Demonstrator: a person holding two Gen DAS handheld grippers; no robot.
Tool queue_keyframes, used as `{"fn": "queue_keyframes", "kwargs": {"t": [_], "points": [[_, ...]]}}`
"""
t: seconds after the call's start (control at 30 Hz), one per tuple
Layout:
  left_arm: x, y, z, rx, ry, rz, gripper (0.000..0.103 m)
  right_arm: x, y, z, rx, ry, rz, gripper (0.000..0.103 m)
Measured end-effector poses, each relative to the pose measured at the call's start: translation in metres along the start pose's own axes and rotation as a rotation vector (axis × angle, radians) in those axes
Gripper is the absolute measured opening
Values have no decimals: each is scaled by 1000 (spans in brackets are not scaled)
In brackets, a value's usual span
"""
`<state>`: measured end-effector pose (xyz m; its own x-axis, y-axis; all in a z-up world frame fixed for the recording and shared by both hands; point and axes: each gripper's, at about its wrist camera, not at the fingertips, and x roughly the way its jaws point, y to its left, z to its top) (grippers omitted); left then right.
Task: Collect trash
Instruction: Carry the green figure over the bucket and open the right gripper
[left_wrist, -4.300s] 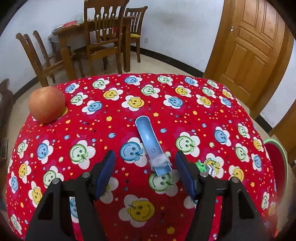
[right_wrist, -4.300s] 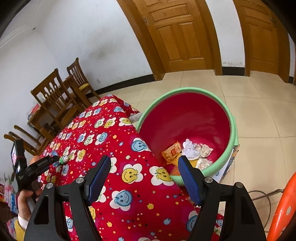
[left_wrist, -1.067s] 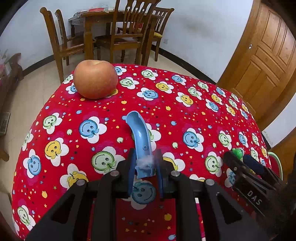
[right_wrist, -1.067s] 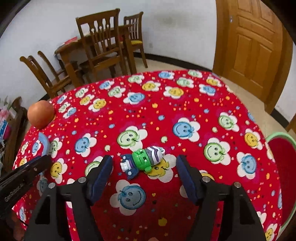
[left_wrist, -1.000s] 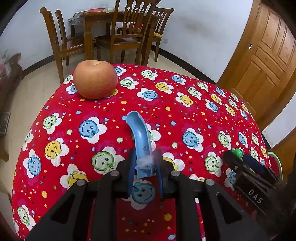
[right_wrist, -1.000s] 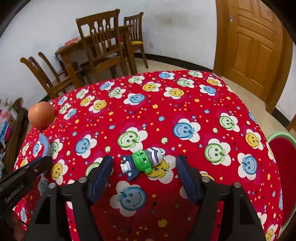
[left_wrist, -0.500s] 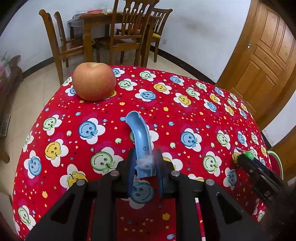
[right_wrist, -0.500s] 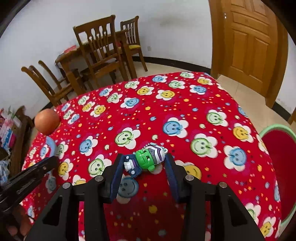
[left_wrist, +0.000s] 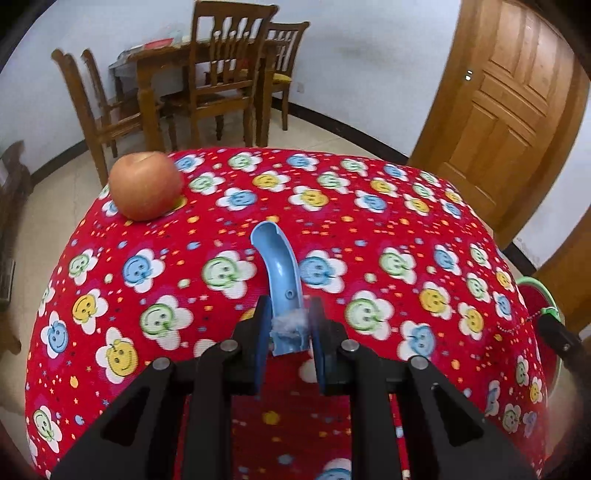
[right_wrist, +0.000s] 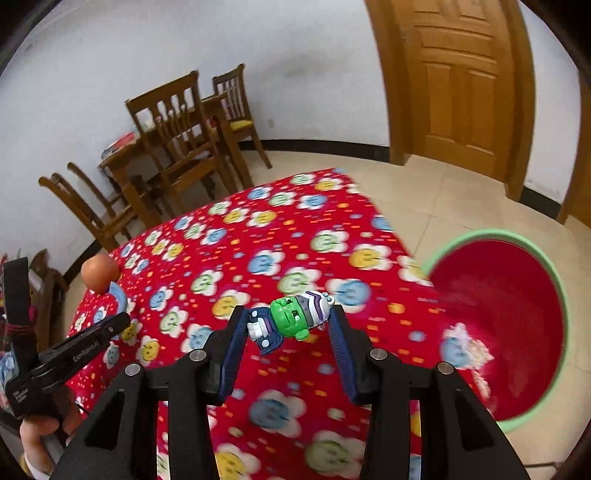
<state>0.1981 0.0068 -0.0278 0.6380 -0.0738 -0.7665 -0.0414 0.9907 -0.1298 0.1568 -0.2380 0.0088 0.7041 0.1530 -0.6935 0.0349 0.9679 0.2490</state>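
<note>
Both grippers carry a piece of trash, which suits a task where 2 things can go to the bin in one trip. The right gripper (right_wrist: 286, 325) has its jaws closed narrow on a small green and purple toy figure (right_wrist: 291, 319), gripped crosswise and lifted clear of the red tablecloth (right_wrist: 258, 236), with the red bin (right_wrist: 517, 295) to its right, on the floor beside the table; some paper scraps lie inside it. The left gripper (left_wrist: 288, 328) pinches the near end of a curved blue plastic piece (left_wrist: 279, 273), leaving the long curve free ahead. The apple (left_wrist: 144, 190) sits untouched near the far left edge, probably not trash.
</note>
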Motion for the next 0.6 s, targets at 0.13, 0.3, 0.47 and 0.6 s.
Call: {"fn": "queue_keyframes", "kwargs": {"t": [0.13,0.3,0.47,0.6], "points": [[-9,-17,1,42,-11,-10,20,-17,-25,-1,33,-26,-35,45],[-24,-42,2,86,-24,-30,20,-35,-59,-5,90,-45,-71,45],[-35,-70,3,126,-35,-64,20,-47,-91,-9,139,-60,-101,45],[-41,-96,-1,158,-34,-100,20,-53,-117,-14,179,-53,-135,45]]}}
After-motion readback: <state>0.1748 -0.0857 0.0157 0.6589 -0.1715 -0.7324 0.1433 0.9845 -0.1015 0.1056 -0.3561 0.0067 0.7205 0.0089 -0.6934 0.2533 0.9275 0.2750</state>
